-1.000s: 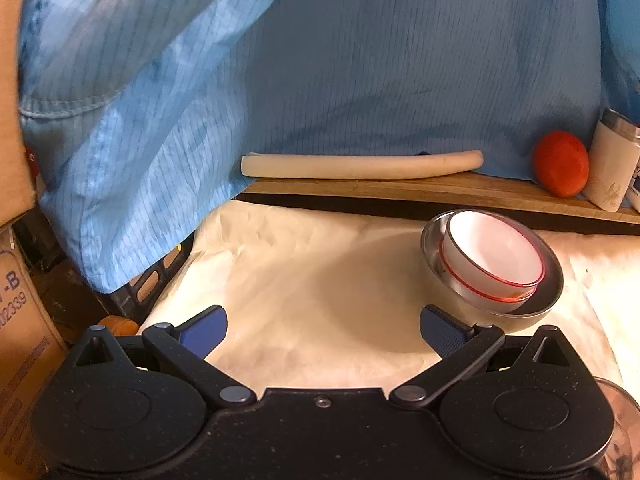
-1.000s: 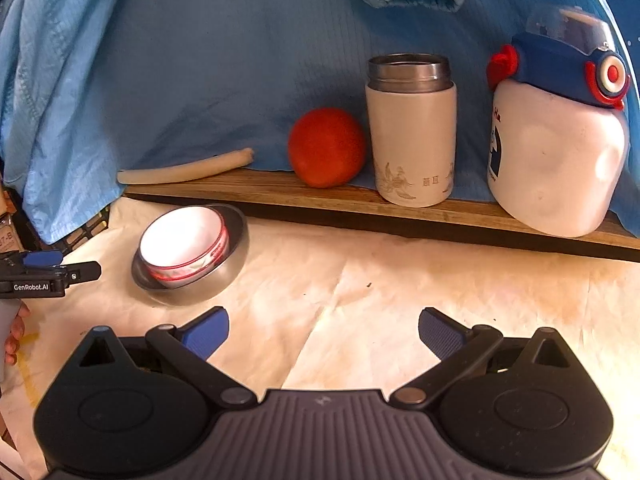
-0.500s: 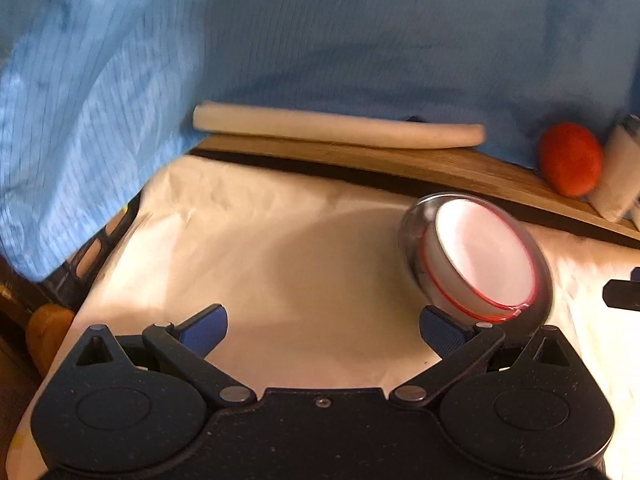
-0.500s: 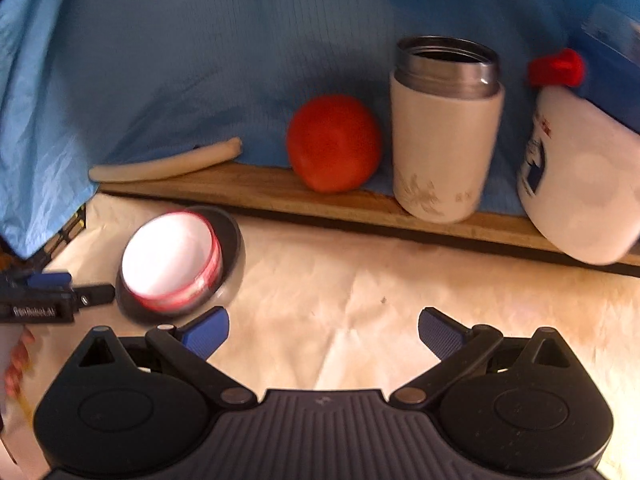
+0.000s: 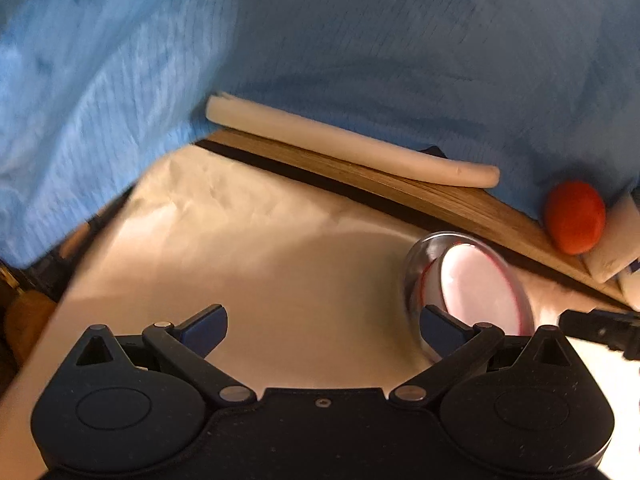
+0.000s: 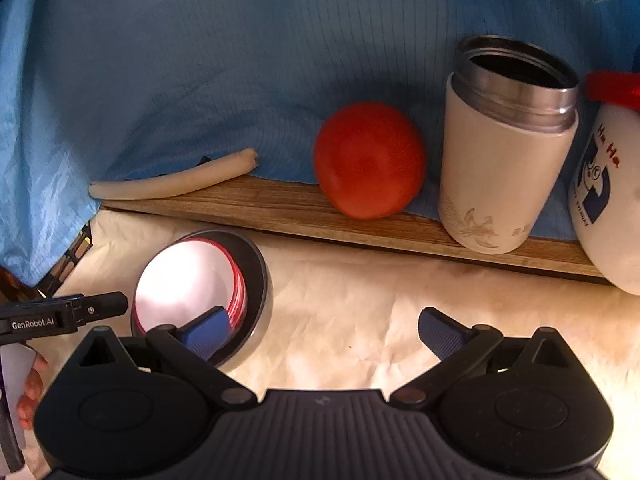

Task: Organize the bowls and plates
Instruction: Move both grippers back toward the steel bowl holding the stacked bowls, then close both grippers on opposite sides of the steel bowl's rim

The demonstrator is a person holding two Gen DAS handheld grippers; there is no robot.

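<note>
From my left gripper (image 5: 322, 330), jaws spread wide and empty, the white bowl (image 5: 478, 290) nested in the steel bowl (image 5: 412, 276) sits by my right finger; from my right gripper (image 6: 322, 330), equally wide and empty, the stack lies behind my left finger.

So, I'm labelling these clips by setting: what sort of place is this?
Probably a makeshift tabletop set: a blue cloth backdrop, a wooden board holding a tomato, and nested bowls.

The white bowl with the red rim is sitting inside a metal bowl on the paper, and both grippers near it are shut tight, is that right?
Not quite. The white bowl does sit inside the metal bowl on the paper, but both the left gripper and the right gripper are open. Each wrist view shows its jaws spread wide.
</note>
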